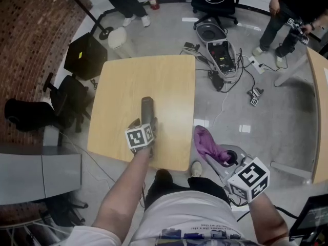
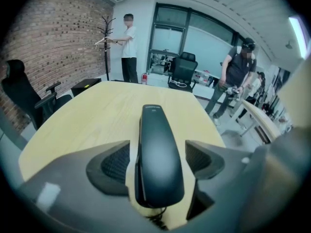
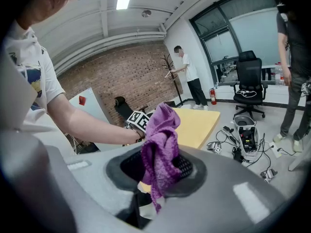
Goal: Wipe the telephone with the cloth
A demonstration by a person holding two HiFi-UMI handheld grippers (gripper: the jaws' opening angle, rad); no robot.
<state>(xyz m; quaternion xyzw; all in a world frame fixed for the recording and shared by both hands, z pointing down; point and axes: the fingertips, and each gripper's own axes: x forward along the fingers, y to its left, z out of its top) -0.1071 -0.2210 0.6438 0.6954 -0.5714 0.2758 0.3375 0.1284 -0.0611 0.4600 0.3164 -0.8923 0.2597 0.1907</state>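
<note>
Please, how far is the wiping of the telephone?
Done: the right gripper is shut on the purple cloth. In hand: the telephone lies on the table between the fingers of the left gripper, which stand apart and do not press it. Left: the cloth is off the table's edge, apart from the telephone, so the wiping seems still to come.

We are finding no text that we can read; the telephone (image 2: 158,154) is carrying a small mark at its twelve o'clock end, too blurred to make out; the left marker cube (image 1: 140,137) and right marker cube (image 1: 249,178) are showing only black-and-white square patterns; the shirt (image 1: 200,222) print at six o'clock in the head view is too small.
</note>
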